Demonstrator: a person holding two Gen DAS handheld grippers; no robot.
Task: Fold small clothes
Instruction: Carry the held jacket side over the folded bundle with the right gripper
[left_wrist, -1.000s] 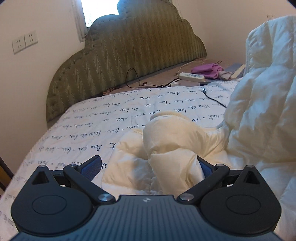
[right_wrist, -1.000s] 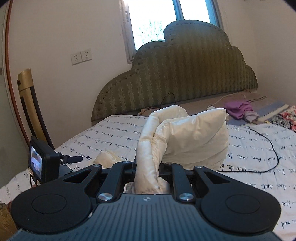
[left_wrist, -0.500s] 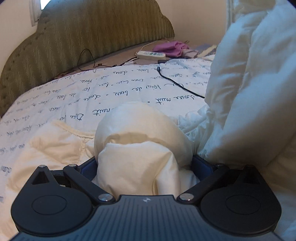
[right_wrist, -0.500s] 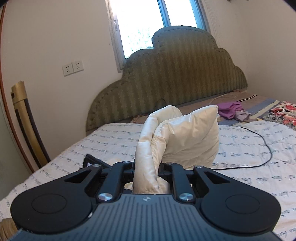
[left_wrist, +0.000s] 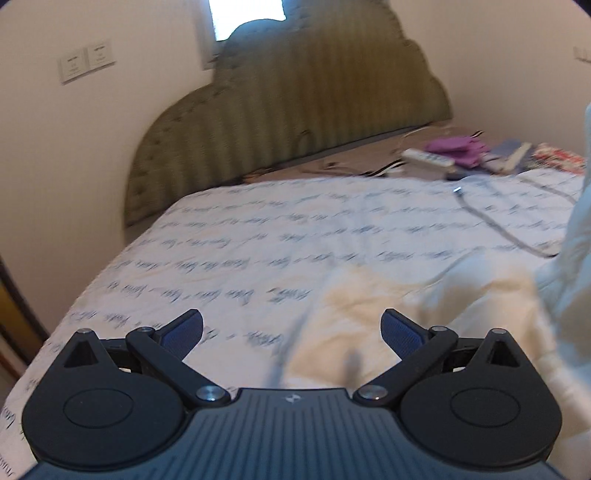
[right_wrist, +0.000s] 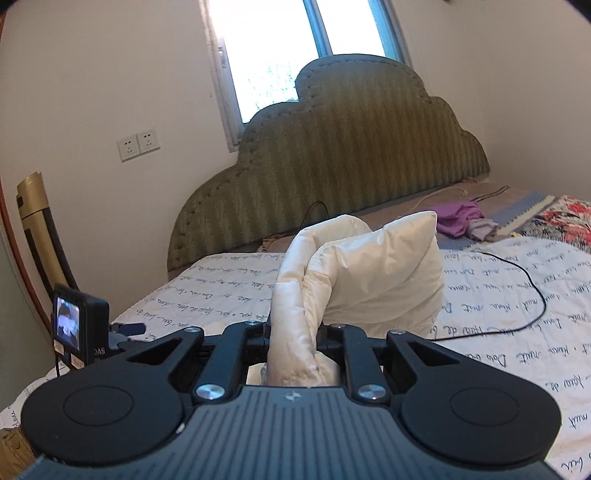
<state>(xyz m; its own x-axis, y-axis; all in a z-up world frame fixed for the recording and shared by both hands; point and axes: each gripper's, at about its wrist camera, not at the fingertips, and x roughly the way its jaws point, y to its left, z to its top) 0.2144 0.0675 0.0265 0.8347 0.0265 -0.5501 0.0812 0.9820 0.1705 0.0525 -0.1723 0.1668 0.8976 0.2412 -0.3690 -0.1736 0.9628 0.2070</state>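
A cream padded garment lies on the bed in the left wrist view, ahead and to the right of my left gripper, which is open and empty above the bedsheet. The view is motion blurred. My right gripper is shut on a bunched fold of the cream garment, which rises above the jaws in a puffy mass. The left gripper's camera unit shows at the far left of the right wrist view.
The bed has a white sheet with blue script and a green padded headboard. A black cable, a power strip and purple clothes lie near the head end. A white duvet is piled at right.
My left gripper has let go of the cream garment and opened wide; it has swung left and back. My right gripper keeps its hold and has hardly moved.
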